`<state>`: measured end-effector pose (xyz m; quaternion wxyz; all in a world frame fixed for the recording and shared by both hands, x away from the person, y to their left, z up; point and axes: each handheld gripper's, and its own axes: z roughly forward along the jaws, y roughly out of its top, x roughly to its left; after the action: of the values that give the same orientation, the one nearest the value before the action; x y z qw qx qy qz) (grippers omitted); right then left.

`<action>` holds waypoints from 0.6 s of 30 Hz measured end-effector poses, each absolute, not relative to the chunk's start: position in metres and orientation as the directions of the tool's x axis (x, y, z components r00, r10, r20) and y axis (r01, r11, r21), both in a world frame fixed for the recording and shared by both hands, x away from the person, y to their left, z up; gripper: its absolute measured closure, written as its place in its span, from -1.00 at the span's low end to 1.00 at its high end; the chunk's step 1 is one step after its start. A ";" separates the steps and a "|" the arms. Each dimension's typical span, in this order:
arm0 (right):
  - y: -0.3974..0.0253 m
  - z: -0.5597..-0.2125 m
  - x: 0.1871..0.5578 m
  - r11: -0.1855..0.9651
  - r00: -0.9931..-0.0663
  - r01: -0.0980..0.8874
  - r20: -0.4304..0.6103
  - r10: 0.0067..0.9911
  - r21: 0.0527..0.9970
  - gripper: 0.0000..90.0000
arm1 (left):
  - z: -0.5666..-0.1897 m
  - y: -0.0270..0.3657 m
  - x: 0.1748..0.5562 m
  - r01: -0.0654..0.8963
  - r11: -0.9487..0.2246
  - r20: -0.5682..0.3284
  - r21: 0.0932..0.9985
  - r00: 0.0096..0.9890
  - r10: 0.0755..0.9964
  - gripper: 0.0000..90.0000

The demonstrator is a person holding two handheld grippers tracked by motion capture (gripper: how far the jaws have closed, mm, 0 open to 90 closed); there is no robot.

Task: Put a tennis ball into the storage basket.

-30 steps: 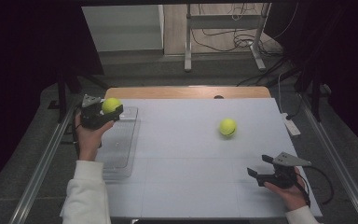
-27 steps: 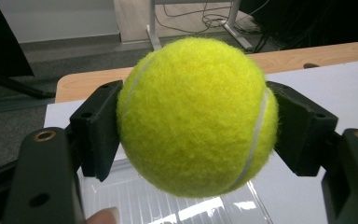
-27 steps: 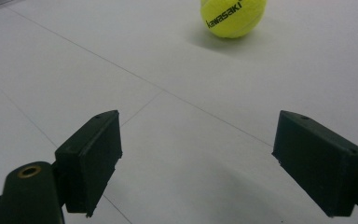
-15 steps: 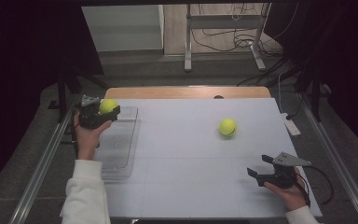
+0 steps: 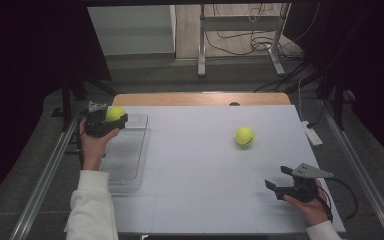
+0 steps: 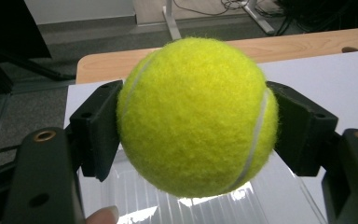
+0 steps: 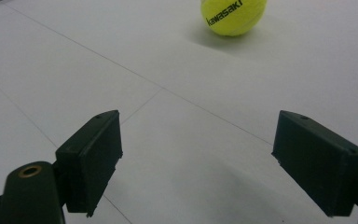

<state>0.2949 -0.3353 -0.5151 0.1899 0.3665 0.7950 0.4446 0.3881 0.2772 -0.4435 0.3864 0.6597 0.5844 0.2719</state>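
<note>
Two tennis balls are in play: one (image 6: 196,116), light and fuzzy with slight give, sits clamped across its middle in the left gripper (image 5: 102,121) above the clear tray (image 5: 125,160), while the right gripper (image 5: 284,181) rests with jaws apart, short of the other ball (image 5: 244,135) on the table (image 5: 195,150)

Left gripper (image 5: 111,120) fingers clamped; right gripper (image 5: 280,178) fingers spread.

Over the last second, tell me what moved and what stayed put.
The left gripper, shut on its tennis ball, drifted slightly toward the person over the clear tray. The right gripper stayed open and still; the other tennis ball did not move.
</note>
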 end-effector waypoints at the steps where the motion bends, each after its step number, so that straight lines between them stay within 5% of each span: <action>1: -0.335 -0.515 0.295 0.336 -0.659 0.415 0.024 0.752 0.846 -0.64 | -0.444 0.278 0.389 0.565 -0.018 -0.093 0.825 0.167 0.982 -0.42; 18: -0.335 -0.516 0.295 0.342 -0.657 0.420 0.021 0.754 0.841 -0.64 | -0.456 0.282 0.399 0.620 -0.025 -0.088 0.785 0.151 0.985 -0.42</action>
<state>0.2946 -0.3351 -0.5158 0.1898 0.3682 0.7969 0.4397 0.3992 0.2817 -0.4559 0.3578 0.6688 0.5997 0.2552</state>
